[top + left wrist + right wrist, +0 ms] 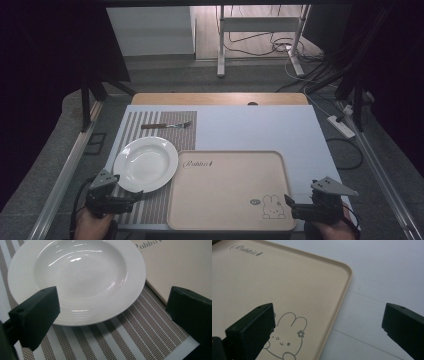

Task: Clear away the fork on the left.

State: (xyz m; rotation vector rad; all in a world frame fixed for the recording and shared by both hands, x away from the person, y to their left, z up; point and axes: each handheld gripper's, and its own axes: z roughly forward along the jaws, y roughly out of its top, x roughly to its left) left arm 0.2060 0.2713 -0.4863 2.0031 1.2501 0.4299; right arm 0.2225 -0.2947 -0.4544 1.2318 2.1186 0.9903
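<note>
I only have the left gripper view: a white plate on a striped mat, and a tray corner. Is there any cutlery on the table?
Observer: Yes, a fork lies on the mat, beyond the plate.
Operator: Anything on the tray?
Observer: No, the tray is bare; it only has a printed rabbit in its near right corner.
Operator: Where are the right tongs?
Observer: The right tongs hover at that near right corner, jaws wide apart with nothing between them.
Operator: And my left tongs against the plate?
Observer: The left tongs sit at the plate's near edge, open, gripping nothing.
</note>
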